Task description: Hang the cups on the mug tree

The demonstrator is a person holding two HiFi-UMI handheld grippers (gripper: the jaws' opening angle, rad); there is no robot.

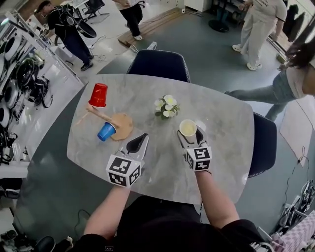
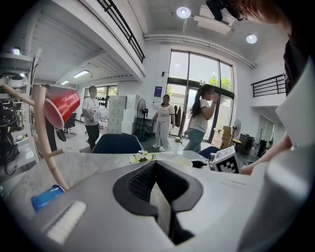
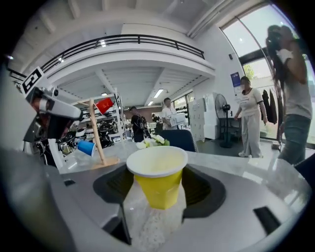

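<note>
Right gripper (image 1: 189,133) straddles the upright yellow cup (image 3: 157,179) on the table (image 1: 221,123), jaws apart and apparently lined up to grasp, while the left gripper (image 2: 158,170) stays clear, closed and empty, near the mug tree (image 1: 106,117).

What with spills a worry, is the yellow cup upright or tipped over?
Upright: the yellow cup stands rim up, mouth level, between the jaws of the right gripper.

Bright, even daylight from tall windows (image 2: 202,93) plus ceiling spots (image 2: 183,12); soft shadows on tabletop (image 1: 216,118). Gripper views fisheye-bent, dark corners, close foreground soft.
</note>
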